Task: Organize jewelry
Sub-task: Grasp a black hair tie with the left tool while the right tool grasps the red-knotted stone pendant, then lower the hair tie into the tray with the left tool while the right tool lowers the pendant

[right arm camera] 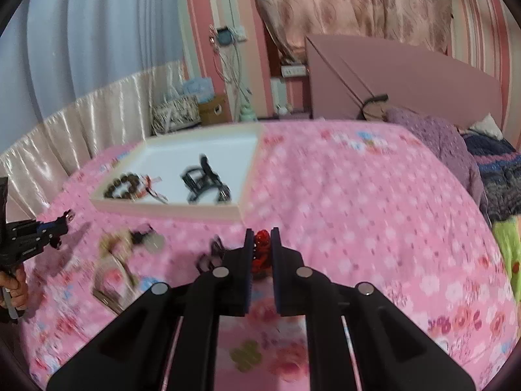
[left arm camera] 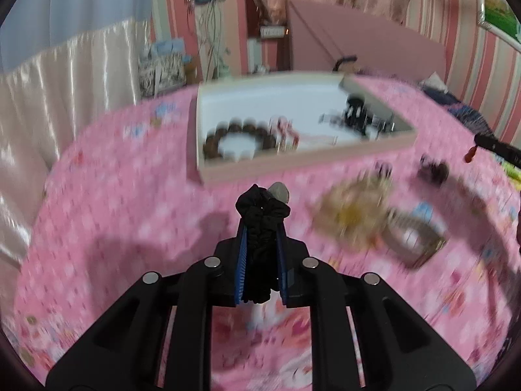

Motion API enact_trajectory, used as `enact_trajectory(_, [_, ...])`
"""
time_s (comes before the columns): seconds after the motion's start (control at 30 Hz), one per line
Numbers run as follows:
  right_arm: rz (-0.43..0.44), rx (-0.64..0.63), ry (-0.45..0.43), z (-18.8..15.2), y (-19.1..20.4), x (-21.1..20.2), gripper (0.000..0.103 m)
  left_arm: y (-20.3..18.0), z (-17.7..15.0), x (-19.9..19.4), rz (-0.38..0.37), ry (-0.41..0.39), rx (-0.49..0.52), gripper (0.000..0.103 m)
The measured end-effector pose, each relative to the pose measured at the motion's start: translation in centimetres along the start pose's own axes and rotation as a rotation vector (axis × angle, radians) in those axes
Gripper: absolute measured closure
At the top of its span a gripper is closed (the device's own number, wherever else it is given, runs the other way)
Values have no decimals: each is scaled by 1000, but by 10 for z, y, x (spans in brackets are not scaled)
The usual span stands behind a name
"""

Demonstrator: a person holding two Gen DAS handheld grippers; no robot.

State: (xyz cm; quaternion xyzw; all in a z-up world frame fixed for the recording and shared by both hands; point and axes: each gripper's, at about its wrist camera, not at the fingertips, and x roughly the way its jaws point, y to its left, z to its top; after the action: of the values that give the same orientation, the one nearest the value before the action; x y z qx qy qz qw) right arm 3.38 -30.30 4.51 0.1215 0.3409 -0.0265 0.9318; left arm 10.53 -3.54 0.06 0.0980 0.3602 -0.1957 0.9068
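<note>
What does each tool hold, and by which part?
The left tool clamps a black scrunchie around its bunched middle. The right tool pinches a small red beaded piece; which part cannot be told.

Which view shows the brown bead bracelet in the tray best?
Left wrist: the bead bracelet sits closer and larger at the tray's front left, beads distinct despite blur. Right wrist shows it small and far off.

A bed [right arm camera: 358, 195] under a pink flowered cover carries a shallow white tray [right arm camera: 162, 209] at ten o'clock. Loose trinkets [right arm camera: 130, 244] lie on the cover near the tray's front edge; a purple blanket [right arm camera: 433, 143] lies at two o'clock.
</note>
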Motion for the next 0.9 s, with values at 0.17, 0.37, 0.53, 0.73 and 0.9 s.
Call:
enact_trajectory(0.17, [57,-25,-46,32,27,1,94,-8,48,-7,-20,-92,-9,89])
enact_trajectory(0.37, [116,-44,-92,69,60,13,94,-12,97,8,-52,-154,-55,89])
enact_trajectory(0.53, [152,-53,-98,88,82,31,94,-17,117,34,-84,-165,-81,89])
enact_trajectory(0.73, [168,-42,-60,89,94,71,94,-16,118,74,-95,-124,-120,89])
enact_trajectory(0.9, [146,-26,-10,79,89,109,94,-15,110,104,-79,-104,-121,89])
